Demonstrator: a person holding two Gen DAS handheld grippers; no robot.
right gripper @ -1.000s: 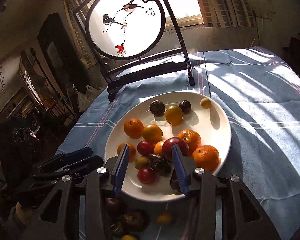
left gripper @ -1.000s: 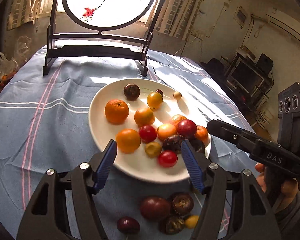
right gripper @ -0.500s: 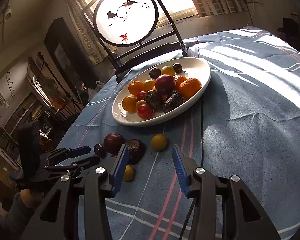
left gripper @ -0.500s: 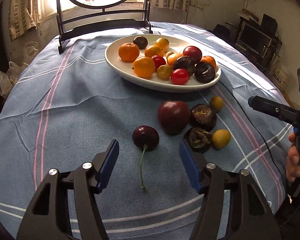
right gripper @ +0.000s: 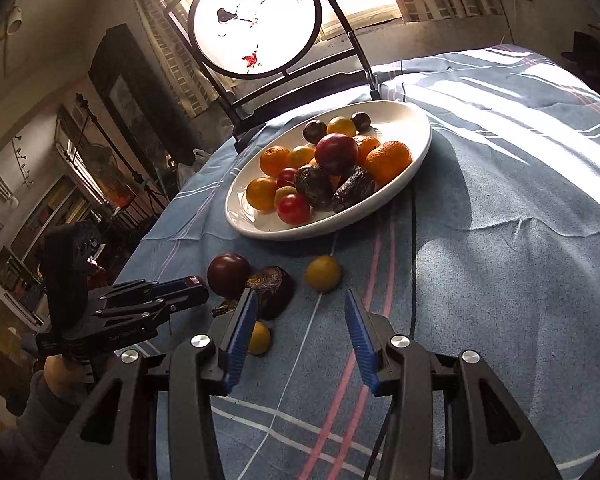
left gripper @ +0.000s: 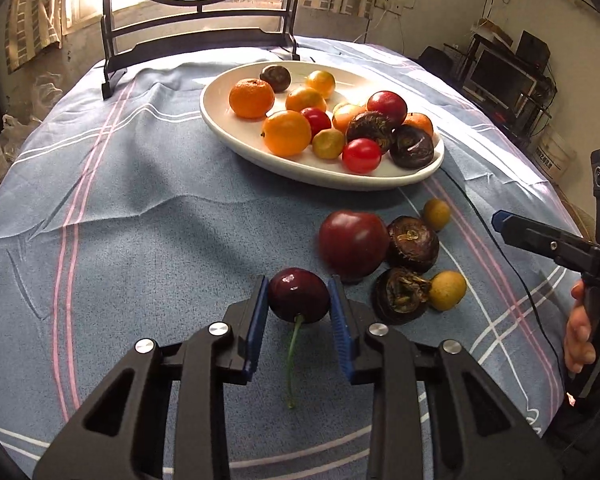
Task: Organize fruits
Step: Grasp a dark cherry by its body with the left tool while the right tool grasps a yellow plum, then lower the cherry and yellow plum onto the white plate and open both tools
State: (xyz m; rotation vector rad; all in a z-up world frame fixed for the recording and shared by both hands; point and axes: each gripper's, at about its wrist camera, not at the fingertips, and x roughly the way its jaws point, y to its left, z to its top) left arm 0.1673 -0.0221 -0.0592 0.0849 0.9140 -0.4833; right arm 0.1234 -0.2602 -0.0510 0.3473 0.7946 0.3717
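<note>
**Cherry seated between the left gripper's pads**

While the right gripper [right gripper: 300, 320] is held apart over bare cloth, the cherry [left gripper: 299, 295] is clamped on the tablecloth [left gripper: 140, 220] by the left gripper [left gripper: 299, 312], its stem trailing back toward the handle. The plate [left gripper: 260, 160] is found ahead, slightly rightward, past the plum [left gripper: 354, 243].

I see blue tablecloth [left gripper: 140, 208] with pink and white stripes, creased left of centre. Round painted screen [right gripper: 256, 20] on dark stand [left gripper: 196, 40] at far edge, window bright behind it. Black cable [right gripper: 414, 264] runs across cloth. Monitor [left gripper: 500, 78] on shelf, far right. Plastic bags [left gripper: 4, 148] far left.
</note>
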